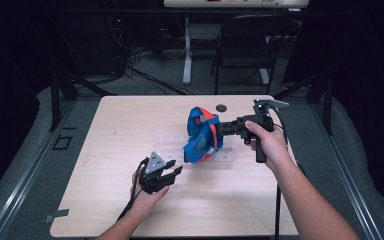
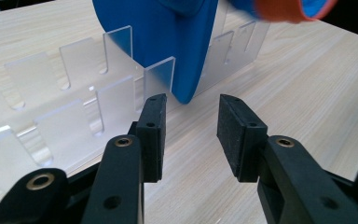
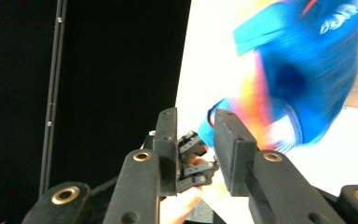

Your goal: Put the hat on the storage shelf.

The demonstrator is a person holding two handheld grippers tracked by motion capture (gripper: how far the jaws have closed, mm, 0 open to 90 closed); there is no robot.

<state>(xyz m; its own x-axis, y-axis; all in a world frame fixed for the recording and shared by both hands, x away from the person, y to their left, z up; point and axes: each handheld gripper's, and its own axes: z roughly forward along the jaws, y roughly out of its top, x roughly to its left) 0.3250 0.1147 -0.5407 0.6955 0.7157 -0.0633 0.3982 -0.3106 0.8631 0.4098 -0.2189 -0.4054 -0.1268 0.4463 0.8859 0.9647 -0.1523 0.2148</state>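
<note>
Over the clear plastic rack (image 1: pixel 220 156) in the middle of the wooden table (image 1: pixel 130 120), you are holding up a blue shoe with orange trim (image 1: pixel 202 135) with your right gripper (image 1: pixel 226 127). In the high view the gripper is reaching in from the side and meeting the shoe near its top edge, so it looks like it is pinching the shoe there. In the right gripper view the jaws are standing a little apart and the shoe is a blur past them, so I cannot tell for sure how tight the grip is. The shoe's low end is hanging down just at the rack's slots, as the left gripper view shows, which may mean you are putting it into the rack or taking it out. Your left gripper (image 1: pixel 167 172) is waiting near the rack with its jaws open and holding nothing. It is pointing at the bottom of the shoe, maybe to help steady it.
</note>
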